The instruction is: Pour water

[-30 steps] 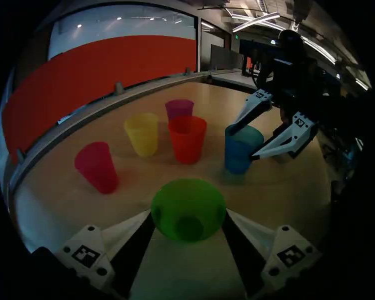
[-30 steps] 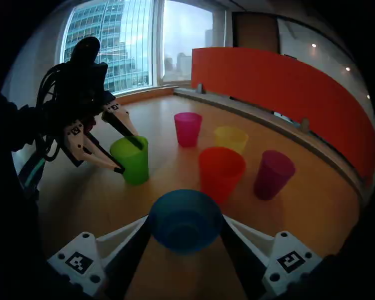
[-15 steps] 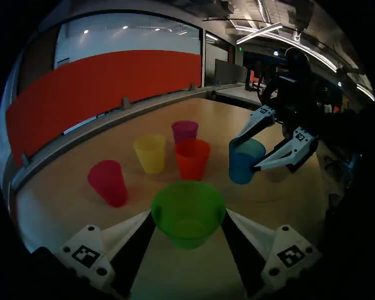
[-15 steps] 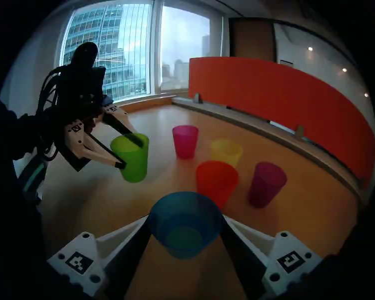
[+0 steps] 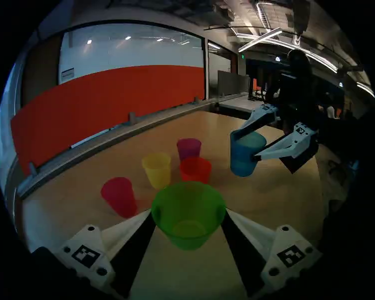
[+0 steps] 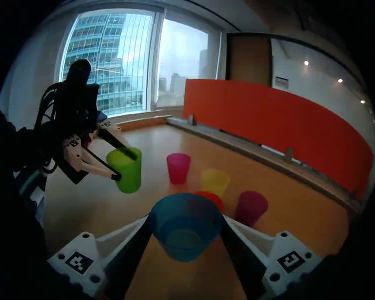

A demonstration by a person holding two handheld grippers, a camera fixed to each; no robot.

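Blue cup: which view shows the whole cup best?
Left gripper view: the blue cup appears whole, side-on, clamped by the right gripper. Right gripper view shows mainly its rim and inside, close up between the fingers.

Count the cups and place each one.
6. The green cup is in the left gripper, the blue cup in the right gripper; the pink cup, yellow cup, orange cup and purple cup stand together on the table. None looks hidden.
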